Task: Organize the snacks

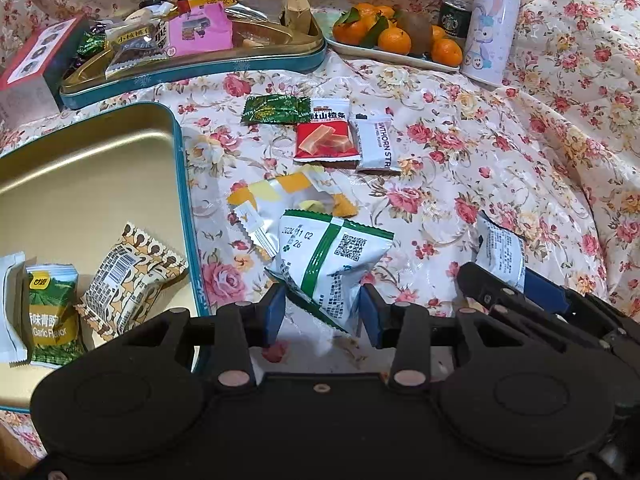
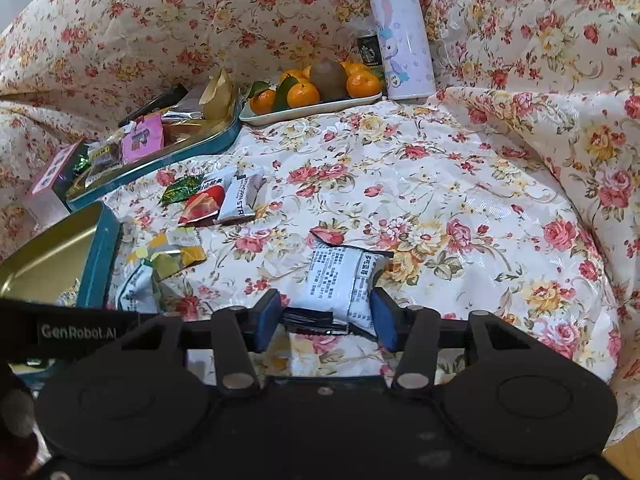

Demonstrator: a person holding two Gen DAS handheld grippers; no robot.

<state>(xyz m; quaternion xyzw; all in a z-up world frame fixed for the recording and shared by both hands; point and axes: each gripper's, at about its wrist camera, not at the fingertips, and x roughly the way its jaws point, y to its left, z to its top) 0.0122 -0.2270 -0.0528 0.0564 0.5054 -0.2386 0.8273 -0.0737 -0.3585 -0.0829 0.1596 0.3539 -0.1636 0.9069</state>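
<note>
My left gripper (image 1: 323,312) is open around the near end of a white and green snack packet (image 1: 334,264) that lies on the floral cloth. My right gripper (image 2: 325,318) is open around a white and black snack packet (image 2: 344,284), which also shows in the left wrist view (image 1: 502,254). A gold tin with a teal wall (image 1: 186,200) at the left holds a green garlic-flavour packet (image 1: 54,312) and a brown patterned packet (image 1: 128,280). Loose on the cloth lie a yellow packet (image 1: 292,196), a red hawthorn packet (image 1: 326,138), a white hawthorn strip (image 1: 376,144) and a green candy (image 1: 276,109).
A second teal tin (image 1: 224,66) at the back holds several snacks, with a pink-topped box (image 1: 36,56) to its left. A tray of oranges (image 1: 394,36), a dark can (image 1: 454,18) and a purple bottle (image 1: 494,24) stand at the back right. Cloth rises at the right.
</note>
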